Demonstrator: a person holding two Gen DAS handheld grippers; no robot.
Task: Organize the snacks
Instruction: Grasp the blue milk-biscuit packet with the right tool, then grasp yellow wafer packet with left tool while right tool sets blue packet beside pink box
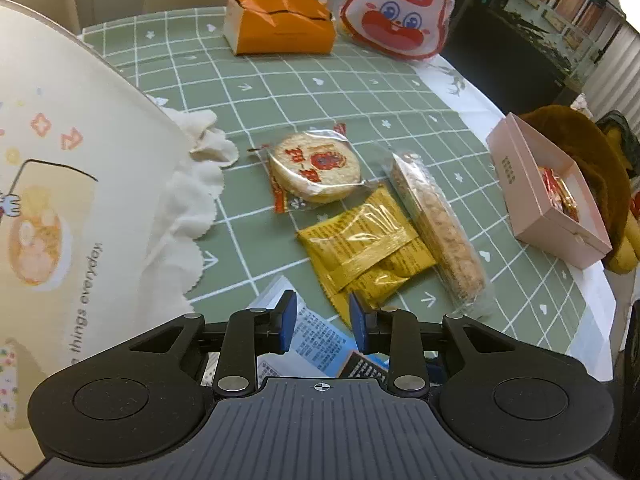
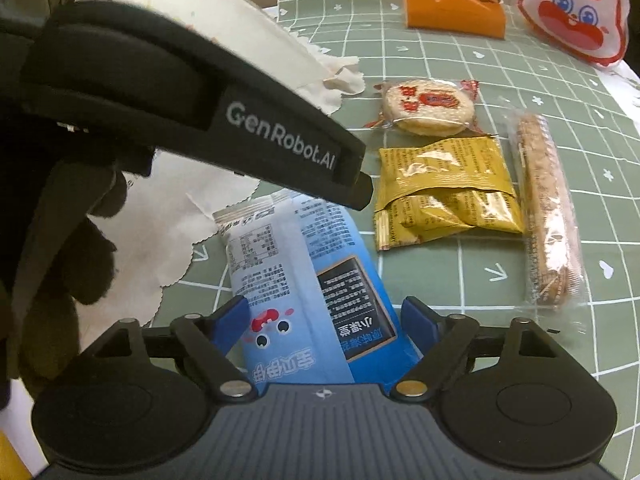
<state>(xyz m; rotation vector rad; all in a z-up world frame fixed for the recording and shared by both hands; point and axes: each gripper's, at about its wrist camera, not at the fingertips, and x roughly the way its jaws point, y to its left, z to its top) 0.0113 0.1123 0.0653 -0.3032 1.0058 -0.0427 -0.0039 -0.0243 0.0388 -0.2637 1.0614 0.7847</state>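
Note:
A blue snack packet (image 2: 304, 280) lies on the green checked tablecloth (image 2: 440, 276), and my right gripper (image 2: 326, 320) stands open around it, its blue pads a little off the packet's two edges. My left gripper (image 1: 323, 320) hovers over the same blue packet (image 1: 320, 340) with a narrow gap between its pads, which press on nothing I can see. Its black body (image 2: 200, 112) crosses the right wrist view. Beyond lie a round rice cracker (image 1: 316, 168), yellow packets (image 1: 364, 248) and a long cereal bar (image 1: 436, 232).
A pink box (image 1: 548, 192) holding a red-wrapped snack sits at the table's right edge. An orange tissue box (image 1: 280, 24) and a rabbit-face bag (image 1: 400, 8) stand at the back. A large cream printed bag (image 1: 60, 160) and white scalloped cloth (image 1: 188, 200) fill the left.

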